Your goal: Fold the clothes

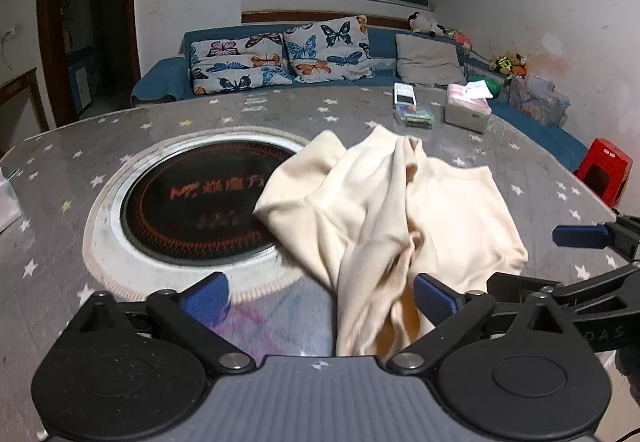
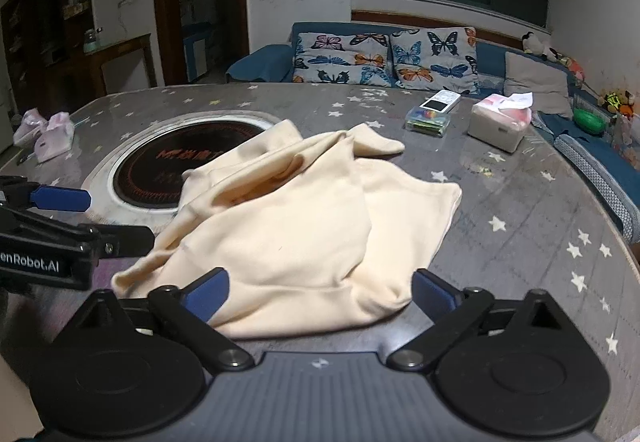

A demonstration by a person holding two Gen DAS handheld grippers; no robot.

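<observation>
A cream garment (image 1: pixel 384 210) lies crumpled on the grey star-patterned table (image 1: pixel 120 138), partly over the round cooktop (image 1: pixel 192 202). It also shows in the right wrist view (image 2: pixel 296 226). My left gripper (image 1: pixel 320 298) is open, its blue pads wide apart, with the garment's near end lying between them, by the right pad. My right gripper (image 2: pixel 320 294) is open over the garment's near hem, which lies between its pads. Each gripper shows at the edge of the other's view, the right one (image 1: pixel 584 238) and the left one (image 2: pixel 60 202).
A tissue box (image 2: pixel 500 122), a small clear box (image 2: pixel 428 120) and a white device (image 2: pixel 440 102) sit at the table's far right. Pink baby shoes (image 2: pixel 48 134) sit at its left. A blue sofa with butterfly cushions (image 2: pixel 384 58) stands behind. A red stool (image 1: pixel 604 170) stands right.
</observation>
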